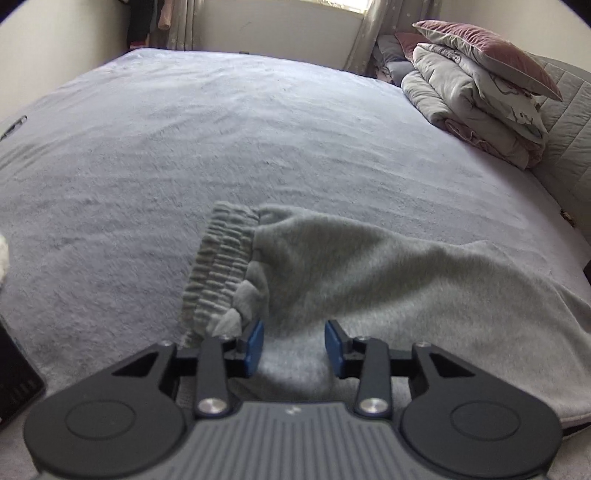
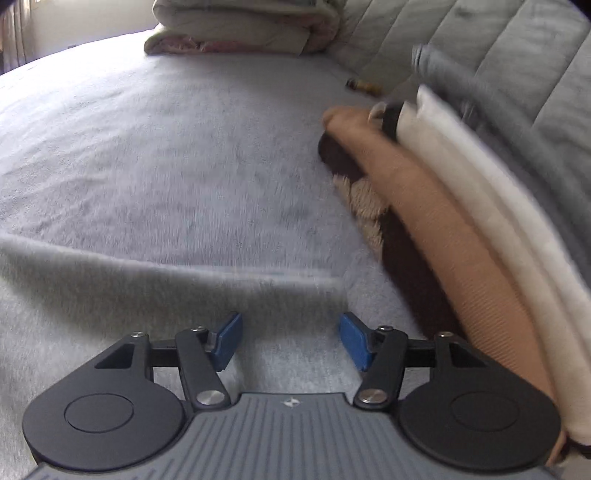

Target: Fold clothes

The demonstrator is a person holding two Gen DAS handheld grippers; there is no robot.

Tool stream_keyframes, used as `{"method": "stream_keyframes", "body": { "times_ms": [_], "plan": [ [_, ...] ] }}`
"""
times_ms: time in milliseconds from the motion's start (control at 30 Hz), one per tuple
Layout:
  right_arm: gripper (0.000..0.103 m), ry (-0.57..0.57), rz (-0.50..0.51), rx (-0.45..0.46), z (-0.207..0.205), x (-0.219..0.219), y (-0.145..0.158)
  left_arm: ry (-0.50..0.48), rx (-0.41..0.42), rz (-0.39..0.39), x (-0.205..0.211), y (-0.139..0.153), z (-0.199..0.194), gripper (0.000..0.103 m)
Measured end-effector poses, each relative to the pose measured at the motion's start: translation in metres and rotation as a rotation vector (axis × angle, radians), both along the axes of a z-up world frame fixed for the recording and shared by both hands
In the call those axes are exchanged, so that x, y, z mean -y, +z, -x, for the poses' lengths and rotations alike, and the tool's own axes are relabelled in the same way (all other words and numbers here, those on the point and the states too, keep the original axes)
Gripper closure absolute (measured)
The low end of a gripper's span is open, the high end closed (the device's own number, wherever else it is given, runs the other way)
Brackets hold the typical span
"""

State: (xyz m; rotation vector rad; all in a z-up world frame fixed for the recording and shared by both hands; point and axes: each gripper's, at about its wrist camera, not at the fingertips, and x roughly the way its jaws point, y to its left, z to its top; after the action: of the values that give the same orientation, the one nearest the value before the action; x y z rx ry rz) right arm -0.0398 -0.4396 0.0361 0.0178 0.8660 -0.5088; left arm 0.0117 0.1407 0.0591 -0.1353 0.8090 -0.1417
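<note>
The bed [image 1: 184,129] carries a grey fleece garment [image 1: 369,266] lying flat near its front edge — long axis running across, ribbed cuff [image 1: 221,258] pointing left. A stack of folded clothes [image 2: 443,192] sits at the right. Left gripper [image 1: 293,345] and right gripper [image 2: 291,341] — fingers parted, grasping nothing.

Soft daylight from a far window [image 1: 332,5]; motion blur; fisheye-bent edges
</note>
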Motion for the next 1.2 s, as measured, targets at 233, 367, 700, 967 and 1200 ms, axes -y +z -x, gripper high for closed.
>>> {"method": "stream_keyframes", "body": {
  "times_ms": [233, 367, 700, 967, 1200],
  "plan": [
    [0.041, 0.282, -0.091, 0.098, -0.024, -0.090, 0.010, 0.027, 0.039, 0.041, 0.002, -0.001, -0.013, 0.049],
    [0.040, 0.431, -0.150, -0.044, -0.032, -0.144, -0.006, 0.000, 0.019, -0.023, 0.011, -0.010, -0.016, 0.051],
    [0.028, 0.457, -0.164, -0.171, -0.002, -0.145, -0.009, -0.005, -0.003, -0.009, -0.008, -0.009, -0.012, 0.075],
    [0.033, 0.823, -0.134, 0.101, 0.039, -0.227, 0.022, -0.119, 0.071, -0.058, 0.035, 0.006, 0.021, 0.056],
    [0.081, 1.137, -0.082, 0.049, 0.063, -0.317, 0.001, -0.226, -0.037, -0.023, 0.060, -0.020, 0.034, 0.057]
  ]
}}
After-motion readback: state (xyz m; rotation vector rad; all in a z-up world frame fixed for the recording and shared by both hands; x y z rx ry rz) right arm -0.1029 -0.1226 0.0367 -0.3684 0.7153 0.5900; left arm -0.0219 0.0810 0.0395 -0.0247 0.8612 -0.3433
